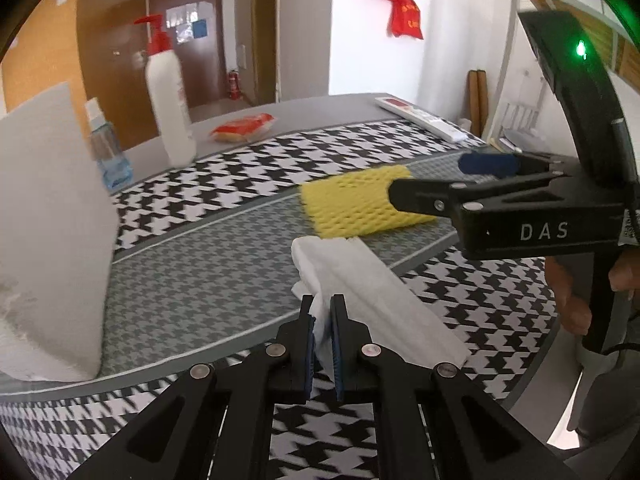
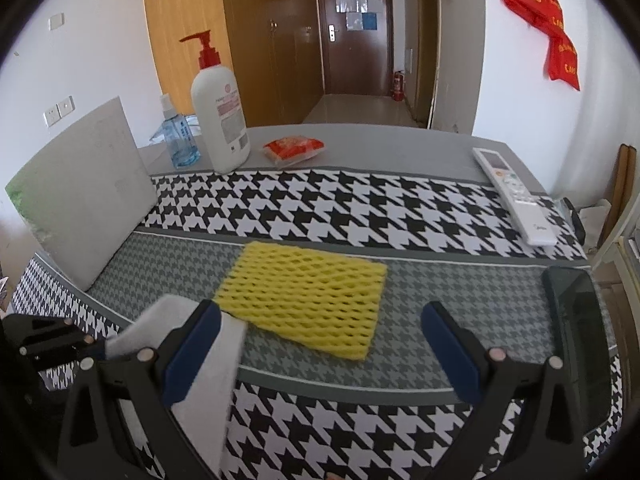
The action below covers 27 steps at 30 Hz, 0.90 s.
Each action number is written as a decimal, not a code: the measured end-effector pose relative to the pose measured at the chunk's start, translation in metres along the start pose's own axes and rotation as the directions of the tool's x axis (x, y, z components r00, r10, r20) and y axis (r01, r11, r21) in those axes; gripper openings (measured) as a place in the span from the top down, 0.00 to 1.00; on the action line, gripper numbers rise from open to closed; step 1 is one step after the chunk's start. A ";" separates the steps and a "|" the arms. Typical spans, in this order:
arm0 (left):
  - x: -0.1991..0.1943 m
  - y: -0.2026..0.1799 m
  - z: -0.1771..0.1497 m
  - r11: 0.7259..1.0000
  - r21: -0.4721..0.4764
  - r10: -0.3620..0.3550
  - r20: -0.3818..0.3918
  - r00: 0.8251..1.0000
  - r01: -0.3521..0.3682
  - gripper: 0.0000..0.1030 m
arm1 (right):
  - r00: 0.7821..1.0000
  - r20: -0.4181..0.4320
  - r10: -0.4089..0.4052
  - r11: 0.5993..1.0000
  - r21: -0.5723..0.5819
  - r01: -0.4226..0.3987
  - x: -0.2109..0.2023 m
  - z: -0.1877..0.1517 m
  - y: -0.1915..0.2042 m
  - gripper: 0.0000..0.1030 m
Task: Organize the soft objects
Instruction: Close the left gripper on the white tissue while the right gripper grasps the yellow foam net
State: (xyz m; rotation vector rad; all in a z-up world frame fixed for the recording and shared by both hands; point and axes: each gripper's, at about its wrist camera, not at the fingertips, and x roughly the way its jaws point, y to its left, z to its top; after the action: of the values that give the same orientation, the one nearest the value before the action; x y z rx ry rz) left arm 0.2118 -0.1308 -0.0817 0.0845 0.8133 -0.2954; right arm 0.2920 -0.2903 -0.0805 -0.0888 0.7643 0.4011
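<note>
Hard to make out: print on the pump bottle (image 2: 219, 112), blurred in the left wrist view; label on the small blue spray bottle (image 2: 179, 136), partly hidden behind the pump bottle's side. Cut off at the right edge: a dark glossy slab (image 2: 580, 320) lying on the desk (image 2: 360, 136). Half hidden behind the right gripper's near finger: the white cloth (image 1: 352, 276), its lower end lost under the black linkage.

Left gripper (image 1: 323, 344) low over the houndstooth mat (image 2: 360, 208), pointing far along the desk, jaws narrow and pinched on a fold of the white cloth, blue pads pressed against the fabric. Right gripper (image 2: 320, 344) held level just above the mat's grey middle band, jaws wide with nothing between them, aimed at the yellow foam net (image 2: 304, 292). In the left wrist view, reaching in from the right, one finger overlapping the net's right edge; contact impossible to tell. Bare hand (image 1: 572, 296) wrapped round its handle.

Yellow foam net: flat, rectangular, open diamond mesh, lying on the grey band near the desk's middle. White cloth: soft, thin, folded long, lifted at the gripped end. Leaning upright at the left: a pale foam board (image 2: 88, 196), matte, slightly stained. Far along: a crinkly red packet (image 2: 294, 148) and a white remote (image 2: 516, 196).
</note>
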 end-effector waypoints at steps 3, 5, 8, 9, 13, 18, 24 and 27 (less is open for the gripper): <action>-0.002 0.007 -0.004 1.000 -0.006 0.015 0.000 1.000 -0.015 0.92 | 1.000 -0.012 -0.002 1.000 -0.003 0.001 0.005 0.001 0.000 0.02; -0.004 0.012 -0.006 1.000 -0.017 0.020 -0.002 1.000 -0.020 0.92 | 1.000 -0.018 -0.002 1.000 -0.003 0.002 0.009 0.001 0.000 0.03; -0.002 0.017 -0.008 0.999 -0.030 0.030 -0.009 1.000 -0.031 0.92 | 1.000 -0.029 -0.003 1.000 0.000 0.003 0.012 0.001 0.000 0.09; -0.002 0.019 -0.009 0.999 -0.036 0.032 -0.012 0.999 -0.033 0.92 | 0.999 -0.033 -0.003 1.000 0.001 0.003 0.014 0.002 0.000 0.09; -0.006 0.021 -0.009 0.998 -0.044 0.035 -0.005 0.999 -0.035 0.92 | 0.999 -0.050 -0.003 1.000 0.018 0.004 0.019 0.001 -0.004 0.11; -0.007 0.021 -0.007 0.998 -0.066 0.003 -0.003 1.000 -0.003 0.51 | 0.998 -0.067 0.010 0.999 0.032 -0.008 0.020 -0.001 -0.010 0.19; -0.003 0.016 -0.003 0.998 -0.065 0.011 -0.009 1.000 -0.012 0.45 | 0.995 -0.097 0.018 0.999 0.041 -0.015 0.027 -0.003 -0.012 0.32; 0.003 0.015 -0.002 0.997 -0.067 0.021 -0.023 0.999 -0.023 0.44 | 0.993 -0.115 0.016 0.999 0.049 -0.011 0.031 -0.004 -0.013 0.40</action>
State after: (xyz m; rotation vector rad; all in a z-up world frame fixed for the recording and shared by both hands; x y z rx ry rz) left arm 0.2168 -0.1171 -0.0856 0.0337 0.8436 -0.2462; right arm 0.3144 -0.2929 -0.1054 -0.0624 0.8887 0.3927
